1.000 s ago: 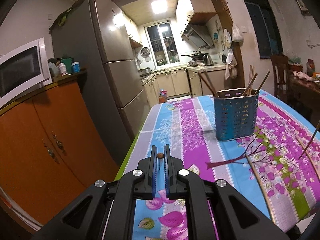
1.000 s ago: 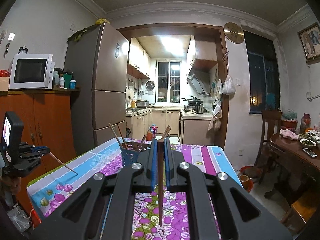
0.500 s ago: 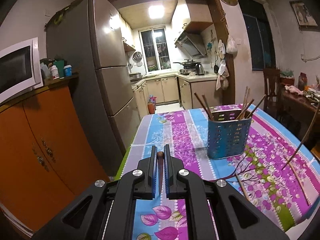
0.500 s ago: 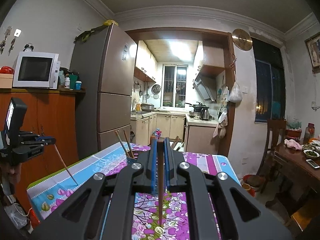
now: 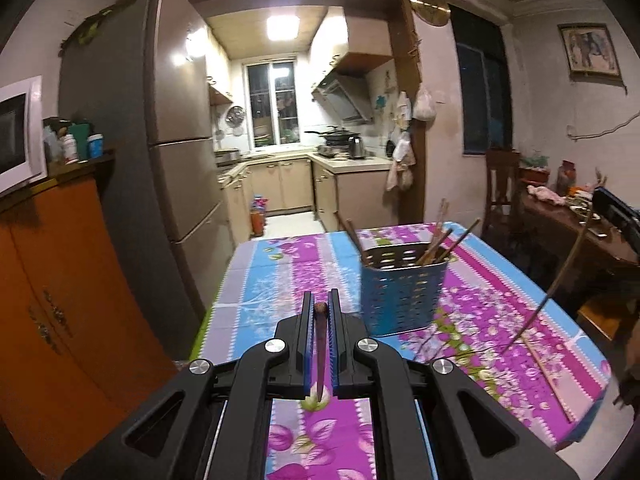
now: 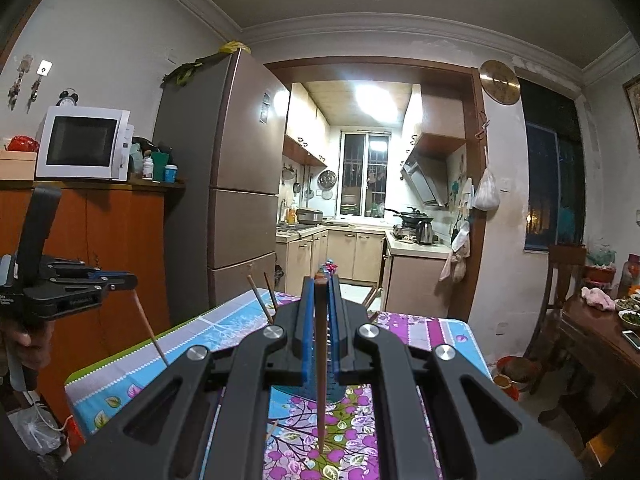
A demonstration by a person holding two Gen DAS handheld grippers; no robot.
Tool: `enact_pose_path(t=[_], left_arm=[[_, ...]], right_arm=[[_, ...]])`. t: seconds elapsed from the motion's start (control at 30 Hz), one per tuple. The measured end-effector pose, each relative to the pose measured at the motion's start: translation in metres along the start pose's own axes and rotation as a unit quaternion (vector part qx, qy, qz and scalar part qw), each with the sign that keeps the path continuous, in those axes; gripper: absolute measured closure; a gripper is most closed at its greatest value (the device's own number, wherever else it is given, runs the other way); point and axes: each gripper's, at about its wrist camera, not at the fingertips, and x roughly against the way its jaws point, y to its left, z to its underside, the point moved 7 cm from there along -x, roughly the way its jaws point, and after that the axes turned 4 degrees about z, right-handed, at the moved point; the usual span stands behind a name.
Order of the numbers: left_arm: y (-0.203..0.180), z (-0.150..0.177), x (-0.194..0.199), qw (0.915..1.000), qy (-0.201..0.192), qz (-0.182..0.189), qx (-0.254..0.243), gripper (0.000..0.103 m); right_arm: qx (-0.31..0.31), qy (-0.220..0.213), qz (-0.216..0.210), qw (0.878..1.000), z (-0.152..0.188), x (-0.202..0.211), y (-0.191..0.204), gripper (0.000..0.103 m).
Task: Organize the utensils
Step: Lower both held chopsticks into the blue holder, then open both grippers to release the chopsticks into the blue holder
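Left wrist view: dark chopstick (image 5: 320,354) pinched between closed jaws of left gripper (image 5: 320,312), tip hanging down over floral tablecloth (image 5: 280,272). Blue perforated utensil holder (image 5: 402,290) stands just ahead & to the right w/ several chopsticks in it. One loose chopstick (image 5: 548,368) lies on cloth at right. Right gripper (image 6: 320,286) also clamped tight on a brown chopstick (image 6: 320,364), pointing down.

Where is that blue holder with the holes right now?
In the left wrist view the blue holder stands upright on the flowery tablecloth, just right of the left gripper, with several chopsticks sticking out.
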Motion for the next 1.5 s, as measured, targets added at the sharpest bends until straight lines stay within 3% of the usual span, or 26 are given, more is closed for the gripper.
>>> enact_pose_path(t=[0.3,0.6,1.13,1.3,1.5], left_arm=[[-0.034,-0.019,-0.007,0.9984,-0.001,0.056,-0.011,0.095],[-0.061,-0.073,-0.009,0.9946,-0.042,0.093,-0.019,0.095],[-0.073,-0.170,-0.075,0.9913,-0.106,0.076,-0.019,0.095],[-0.073,-0.175,-0.111,0.9918,-0.102,0.076,-0.015,0.095],[-0.069,-0.150,-0.158,0.9924,-0.087,0.087,0.001,0.095]], right_arm=[[-0.013,0.006,-0.014,1.000,-0.009,-0.009,0.000,0.097],[-0.027,-0.001,-0.015,1.000,-0.028,-0.025,-0.011,0.097],[-0.071,-0.057,-0.019,0.996,-0.091,-0.097,-0.048,0.097],[-0.084,-0.057,-0.014,0.995,-0.082,-0.133,-0.053,0.097],[-0.109,-0.022,-0.011,0.994,-0.047,-0.175,-0.057,0.097]])
